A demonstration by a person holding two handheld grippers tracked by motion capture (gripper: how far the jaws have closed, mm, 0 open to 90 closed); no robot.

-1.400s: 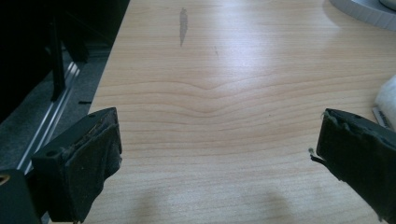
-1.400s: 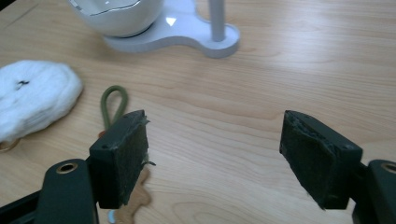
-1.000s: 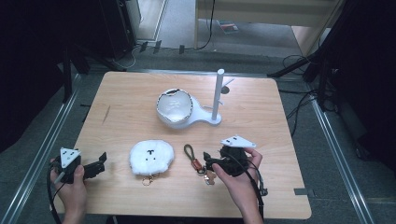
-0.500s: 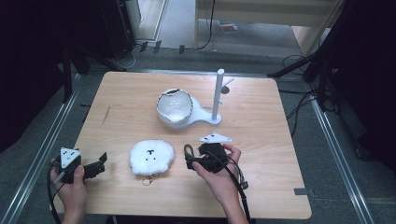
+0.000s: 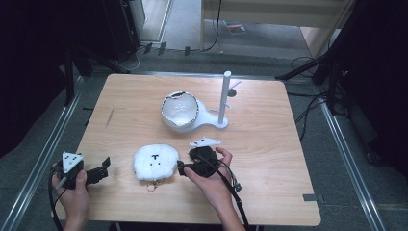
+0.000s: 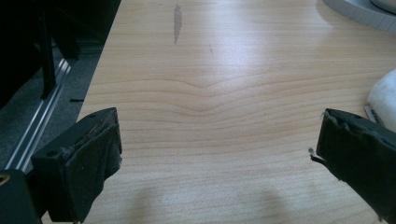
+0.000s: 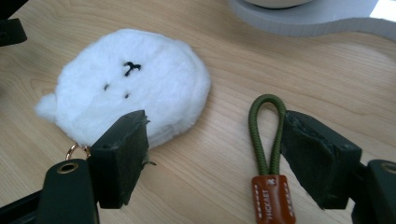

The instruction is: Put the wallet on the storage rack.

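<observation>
1. The right gripper (image 7: 215, 154) is low over the wooden table (image 5: 288, 144), and its jaws are wide apart. Nothing is between them yet but bare wood and the green cord.

2. A green cord loop (image 7: 266, 133) with a small brown leather tag (image 7: 273, 198) lies flat on the table. It sits just inside the jaw on the right side of the right gripper view, very close to that pad. It looks like the right gripper is lining up to pinch this loop, so the jaws are open to fit around it.

3. A fluffy white plush keychain (image 7: 130, 95) with a tiny stitched face lies just beside the other jaw. Its gold ring (image 7: 74, 150) peeks out behind that jaw. The plush is soft and wide, so the jaw could bump it if the gripper slides that way.

4. In the high view, the right gripper (image 5: 185, 168) is between the plush (image 5: 155, 162) and the person's right hand (image 5: 211, 180).

5. The left gripper (image 6: 219, 154) rests near the front left corner of the table. Its jaws are wide open too and hold nothing. It seems to be waiting out of the way.

6. Farther back stands a white stand (image 5: 192, 115) with a bowl-shaped dish and a tall post (image 5: 223, 96) with little pegs. The keychains may be meant to hang there, so it is kept within easy reach.
</observation>
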